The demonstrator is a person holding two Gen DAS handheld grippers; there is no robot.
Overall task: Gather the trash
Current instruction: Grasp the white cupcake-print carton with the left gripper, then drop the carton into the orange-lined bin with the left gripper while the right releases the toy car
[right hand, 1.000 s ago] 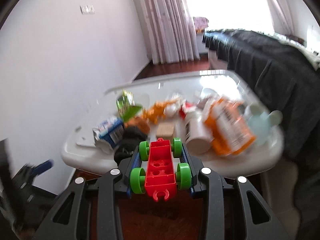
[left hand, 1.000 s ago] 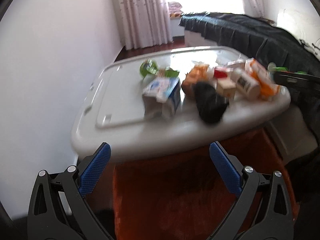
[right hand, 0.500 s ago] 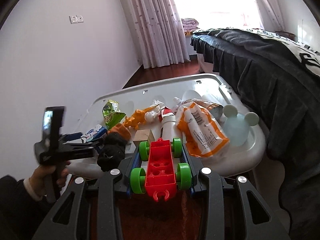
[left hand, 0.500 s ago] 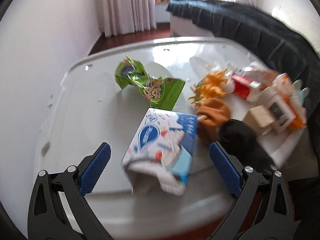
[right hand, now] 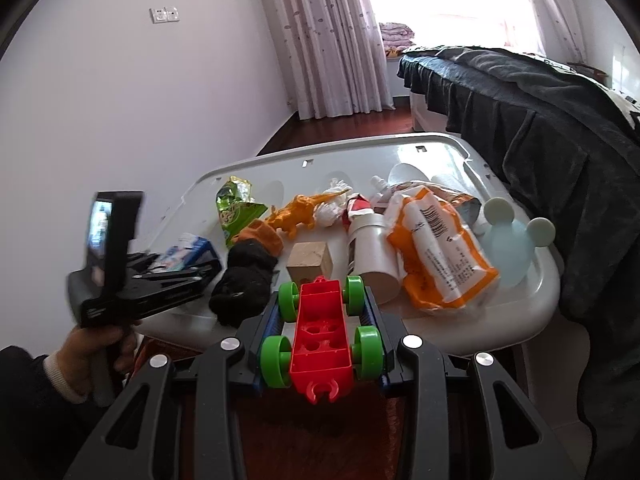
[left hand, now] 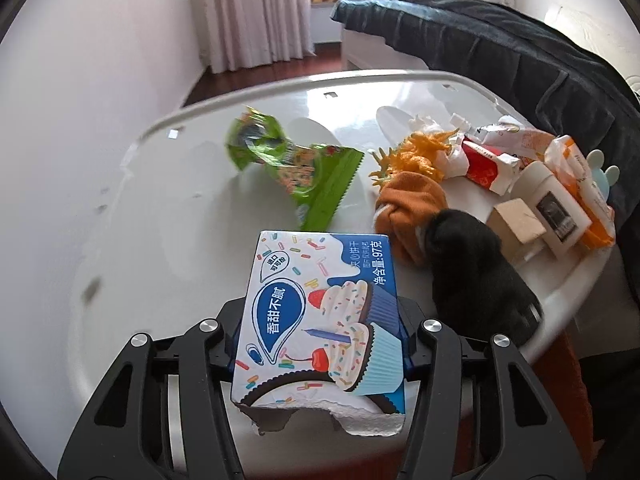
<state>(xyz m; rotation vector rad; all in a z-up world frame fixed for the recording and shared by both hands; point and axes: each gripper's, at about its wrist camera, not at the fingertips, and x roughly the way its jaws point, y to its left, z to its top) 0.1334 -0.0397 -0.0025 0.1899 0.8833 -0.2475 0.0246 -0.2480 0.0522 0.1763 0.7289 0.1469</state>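
Left gripper (left hand: 320, 332) jaws are closing on the torn biscuit box (left hand: 320, 320), which sits between them on the white surface (left hand: 160, 208). Green wrapper (left hand: 304, 168) beyond, black sock (left hand: 476, 276) just right, orange sock (left hand: 408, 208) behind it.

On the near left of the table (right hand: 532, 312), the biscuit box (left hand: 320, 316) is sitting between my left gripper (left hand: 320, 344) fingers, whose jaws are closing on it. Beyond it the snack wrapper (left hand: 304, 168) is lying. Right of the box, a sock (left hand: 476, 280) is resting against a cloth (left hand: 408, 204). A wooden block (right hand: 310, 260), bottle (right hand: 372, 252) and pouch (right hand: 436, 248) are lying further right. My right gripper (right hand: 322, 328) is holding the toy car (right hand: 322, 328) before the near edge.
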